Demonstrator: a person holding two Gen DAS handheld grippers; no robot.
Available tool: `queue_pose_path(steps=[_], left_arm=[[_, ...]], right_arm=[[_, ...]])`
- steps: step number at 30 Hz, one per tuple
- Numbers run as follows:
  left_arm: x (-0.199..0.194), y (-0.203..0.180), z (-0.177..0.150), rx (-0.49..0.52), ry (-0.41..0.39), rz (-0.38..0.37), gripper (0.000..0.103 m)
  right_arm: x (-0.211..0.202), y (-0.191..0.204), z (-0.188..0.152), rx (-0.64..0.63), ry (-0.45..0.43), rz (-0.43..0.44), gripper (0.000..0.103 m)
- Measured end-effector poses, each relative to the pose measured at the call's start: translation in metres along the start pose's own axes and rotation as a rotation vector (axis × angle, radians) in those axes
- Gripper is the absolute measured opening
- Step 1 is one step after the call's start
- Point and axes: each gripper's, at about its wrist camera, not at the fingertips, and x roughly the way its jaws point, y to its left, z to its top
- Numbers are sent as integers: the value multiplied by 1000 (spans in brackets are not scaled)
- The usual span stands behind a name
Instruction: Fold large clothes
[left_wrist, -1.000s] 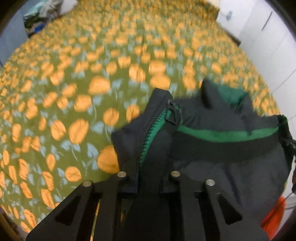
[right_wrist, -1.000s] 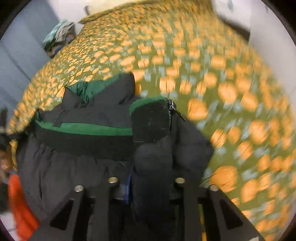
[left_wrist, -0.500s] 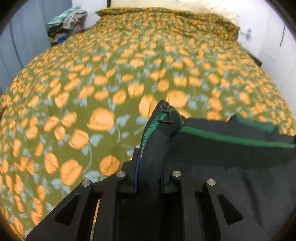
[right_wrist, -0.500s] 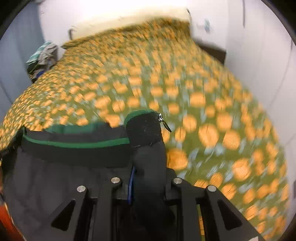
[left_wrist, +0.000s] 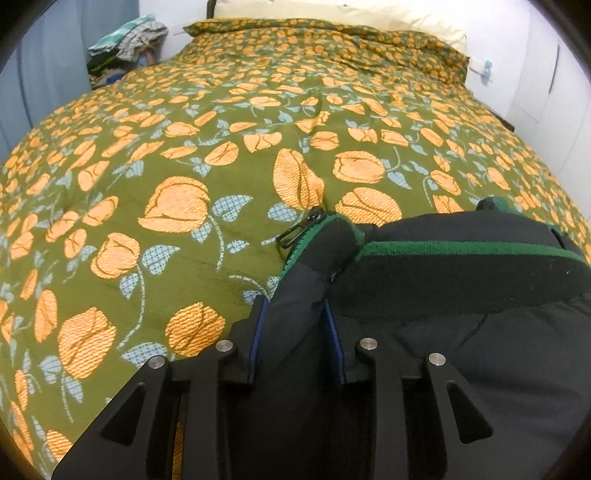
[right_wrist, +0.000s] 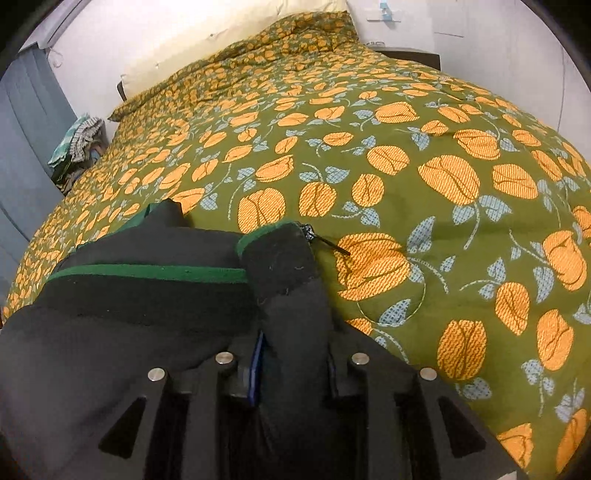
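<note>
Green bedspread (left_wrist: 155, 266) printed with orange tulips covers the bed and fills both wrist views, now sharp where a second ago it was smeared with blur. On it lies the black jacket (left_wrist: 461, 332) with its green-trimmed collar, lower and flatter than before, when it hung bunched above the cloth. The left gripper (left_wrist: 293, 339) has a fold of the jacket's zipper edge between its blue-edged fingers; its jaws have just been opening, and whether the pads still press the fabric cannot be told. The right gripper (right_wrist: 293, 350) clamps narrowly on the opposite collar corner, whose zipper pull (right_wrist: 325, 242) lies on the bedspread. Beyond the jacket, at the bed's far end, a cream pillow (left_wrist: 332, 11) lies against a white wall. Left of the bed, a clothes pile (left_wrist: 125, 44) sits by a blue curtain (left_wrist: 33, 74).
</note>
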Motion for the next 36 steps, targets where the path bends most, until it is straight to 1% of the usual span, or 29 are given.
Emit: queue_pose_path(steps=[6, 9, 11, 12, 14, 16, 17, 18, 19, 20, 21, 22, 23, 25, 27, 28, 30, 32, 34, 35, 36], left_arm=[[5, 6, -1, -31, -7, -37, 30], [5, 5, -2, -29, -7, -33, 30], [4, 3, 0, -18, -2, -15, 31], [3, 1, 1, -6, 5, 2, 32], [-1, -3, 6, 18, 27, 35, 38], [-9, -5, 15, 52, 77, 51, 41], [-15, -6, 19, 66, 99, 55, 43], [-26, -7, 23, 76, 116, 49, 44], [-37, -7, 25, 77, 111, 35, 45], [-57, -8, 28, 73, 83, 1, 53], [-73, -10, 29, 71, 57, -25, 57], [-96, -15, 30, 71, 18, -66, 66], [-109, -21, 30, 79, -1, -90, 71], [-133, -49, 29, 134, -13, -177, 75], [-138, -78, 29, 191, 11, -250, 76], [-135, -99, 29, 220, 32, -286, 76], [-121, -125, 31, 241, 69, -298, 77], [-94, -147, 28, 249, 109, -266, 77], [-60, -161, 17, 258, 176, -226, 77], [-47, -162, 11, 264, 190, -213, 80], [-41, -163, 3, 276, 181, -202, 82]], right_arm=[[3, -4, -2, 21, -28, 23, 26], [3, -8, -3, 37, -34, 43, 26], [3, -10, -3, 44, -32, 49, 26], [3, -10, -2, 47, -29, 52, 26], [-1, -11, -1, 50, -22, 58, 26], [-5, -13, 5, 51, 12, 61, 28], [-8, -11, 9, 46, 33, 55, 30], [-15, -9, 14, 37, 53, 38, 38], [-26, -8, 18, 29, 63, 27, 52], [-39, -6, 20, 18, 55, 25, 60], [-56, -4, 23, 5, 32, 29, 71], [-74, -2, 24, -12, 7, 30, 71], [-92, 1, 24, -37, -10, 26, 71], [-122, 6, 20, -80, -38, 29, 71], [-158, 12, 7, -106, -75, 82, 71], [-168, 14, 2, -106, -82, 108, 71], [-195, 19, -17, -94, -103, 193, 71], [-213, 26, -33, -82, -114, 253, 71], [-227, 30, -50, -68, -120, 296, 71], [-232, 32, -58, -60, -117, 310, 71], [-237, 32, -69, -46, -111, 326, 71]])
